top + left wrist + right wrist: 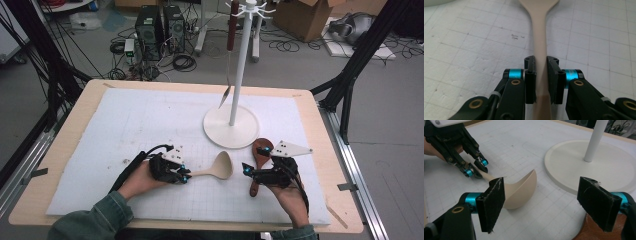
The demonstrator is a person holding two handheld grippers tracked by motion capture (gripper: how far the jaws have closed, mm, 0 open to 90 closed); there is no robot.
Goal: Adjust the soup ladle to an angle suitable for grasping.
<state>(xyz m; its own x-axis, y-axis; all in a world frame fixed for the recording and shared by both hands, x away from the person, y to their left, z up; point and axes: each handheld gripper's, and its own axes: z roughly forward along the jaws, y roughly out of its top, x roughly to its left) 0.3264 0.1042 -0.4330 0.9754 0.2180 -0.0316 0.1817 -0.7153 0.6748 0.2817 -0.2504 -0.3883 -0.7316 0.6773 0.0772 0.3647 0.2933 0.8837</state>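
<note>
A pale beige ladle (pixel 218 167) lies on the white mat, its bowl pointing right. My left gripper (pixel 184 175) is shut on its handle (pixel 540 50); the pads press both sides of the handle. The ladle's bowl (pixel 522 188) shows in the right gripper view, with the left gripper (pixel 475 170) at the handle behind it. My right gripper (pixel 246 170) stands open with nothing between its pads (pixel 492 202). Under it lies a brown wooden spoon (pixel 259 155), bowl toward the stand; its bowl (pixel 599 231) shows below the right pad.
A white utensil stand (pixel 239 65) on a round base (pixel 231 126) rises behind the ladle, and a brown-handled utensil (pixel 230 50) hangs from its top hooks. The mat (pixel 150 120) covers a wooden table. Boxes, cables and computers lie on the floor beyond.
</note>
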